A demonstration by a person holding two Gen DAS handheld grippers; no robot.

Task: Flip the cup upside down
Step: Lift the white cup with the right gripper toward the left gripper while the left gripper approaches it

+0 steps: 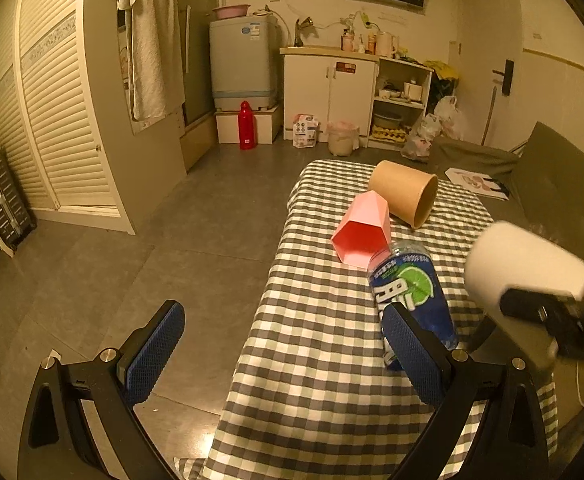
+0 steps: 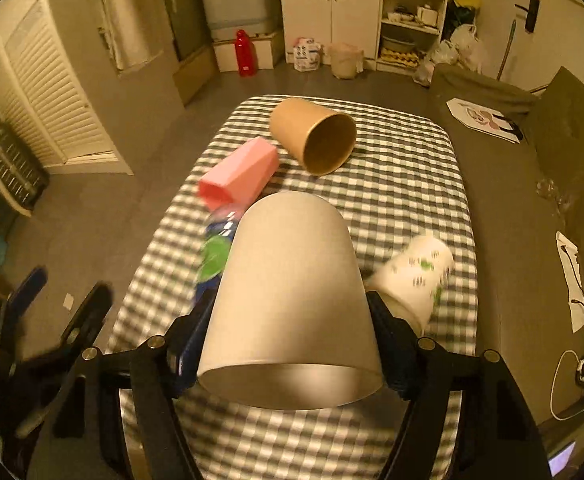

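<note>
My right gripper point(image 2: 292, 344) is shut on a plain white cup point(image 2: 292, 296) and holds it above the checked table point(image 2: 404, 168), open end toward the camera. The cup also shows blurred at the right of the left wrist view point(image 1: 528, 268). On the table lie a brown paper cup point(image 2: 312, 136), a pink faceted cup point(image 2: 239, 172), a blue lime-print cup point(image 1: 412, 296) and a white printed cup point(image 2: 416, 272), all on their sides. My left gripper point(image 1: 283, 344) is open and empty at the table's left edge, its right finger beside the blue cup.
A dark sofa point(image 2: 532, 184) runs along the table's right side with papers point(image 2: 488, 120) and cables on it. The floor point(image 1: 131, 240) lies left of the table. Cabinets, a washer and a red bottle point(image 1: 247, 125) stand at the back.
</note>
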